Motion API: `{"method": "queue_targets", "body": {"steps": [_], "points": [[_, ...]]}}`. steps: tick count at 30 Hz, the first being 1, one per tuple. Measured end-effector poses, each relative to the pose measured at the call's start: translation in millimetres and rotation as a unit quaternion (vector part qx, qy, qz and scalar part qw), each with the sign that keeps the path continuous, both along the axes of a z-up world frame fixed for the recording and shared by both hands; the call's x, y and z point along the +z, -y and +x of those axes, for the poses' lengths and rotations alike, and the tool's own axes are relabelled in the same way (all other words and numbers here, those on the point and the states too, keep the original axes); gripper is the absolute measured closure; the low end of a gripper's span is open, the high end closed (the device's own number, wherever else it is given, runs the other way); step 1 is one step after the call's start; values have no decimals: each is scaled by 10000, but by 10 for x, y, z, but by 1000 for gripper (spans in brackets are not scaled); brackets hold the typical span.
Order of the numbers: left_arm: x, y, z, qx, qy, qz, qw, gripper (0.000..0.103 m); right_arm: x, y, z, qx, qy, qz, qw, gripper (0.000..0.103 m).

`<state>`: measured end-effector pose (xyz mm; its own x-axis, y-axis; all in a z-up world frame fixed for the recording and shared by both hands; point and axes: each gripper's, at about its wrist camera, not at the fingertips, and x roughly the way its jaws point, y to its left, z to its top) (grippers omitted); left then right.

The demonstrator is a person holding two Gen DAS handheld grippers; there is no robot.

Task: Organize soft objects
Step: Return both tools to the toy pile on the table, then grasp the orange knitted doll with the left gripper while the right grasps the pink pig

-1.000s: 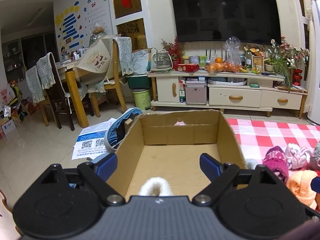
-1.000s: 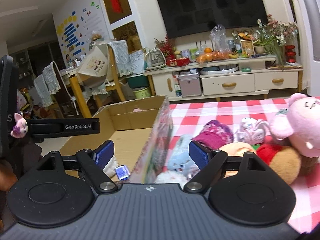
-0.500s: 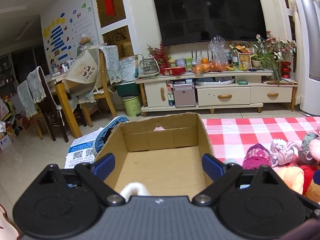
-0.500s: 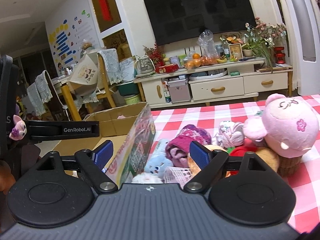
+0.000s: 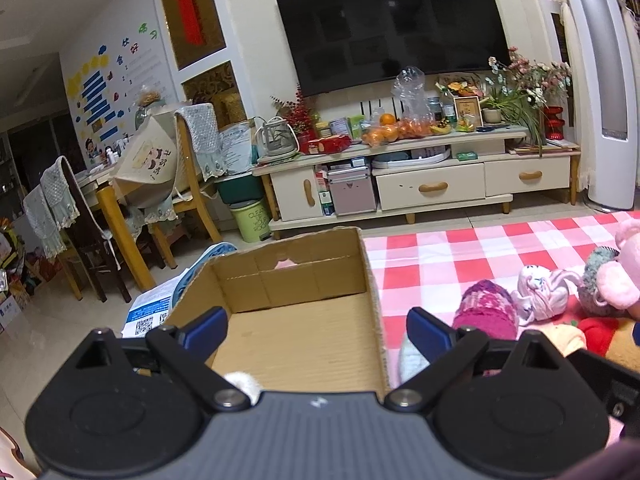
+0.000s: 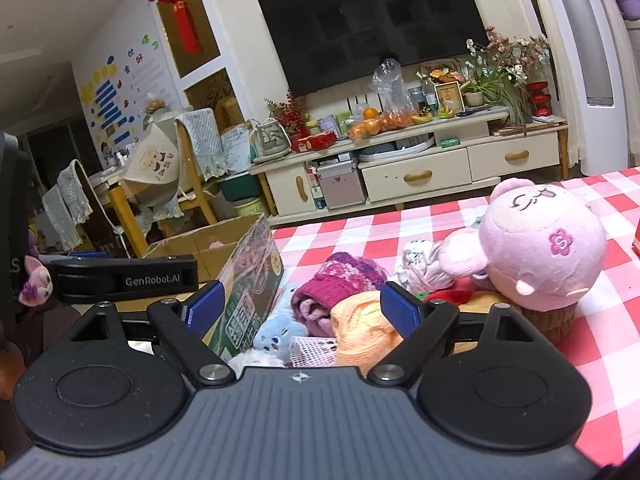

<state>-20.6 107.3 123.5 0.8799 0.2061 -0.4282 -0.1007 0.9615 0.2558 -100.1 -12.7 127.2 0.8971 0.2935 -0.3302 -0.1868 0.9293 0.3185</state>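
One cardboard box [image 5: 320, 344] is sitting at the left. One checked cloth [image 6: 460, 224] is lying at the right. On it, at least six soft things are showing: one pink plush [image 6: 540, 240], one magenta knit [image 6: 340, 280], one orange knit [image 6: 360, 328], one pale blue toy [image 6: 278, 326], one white bundle [image 6: 420, 260], one grey ball [image 5: 598, 280].

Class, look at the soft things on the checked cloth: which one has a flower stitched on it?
The big pink plush, alone bearing a purple stitched flower on its head; the others show none.
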Motion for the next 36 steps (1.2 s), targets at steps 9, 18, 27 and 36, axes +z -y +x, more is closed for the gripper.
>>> {"method": "queue_targets", "body": {"steps": [9, 18, 27, 36], "points": [[-27, 128, -13, -149, -17, 5, 9999, 7, 26, -35, -21, -239, 94, 18, 9997, 0], [-63, 324, -72, -550, -38, -99, 9984, 3, 65, 113, -51, -817, 198, 220, 9962, 0], [-196, 632, -178, -1423, -314, -353, 9887, 3, 38, 460, -57, -1589, 261, 603, 9851, 0], [-442, 895, -149, -1855, -659, -355, 9798, 4, -295, 926, 58, -1616, -153, 1889, 9685, 0]]}}
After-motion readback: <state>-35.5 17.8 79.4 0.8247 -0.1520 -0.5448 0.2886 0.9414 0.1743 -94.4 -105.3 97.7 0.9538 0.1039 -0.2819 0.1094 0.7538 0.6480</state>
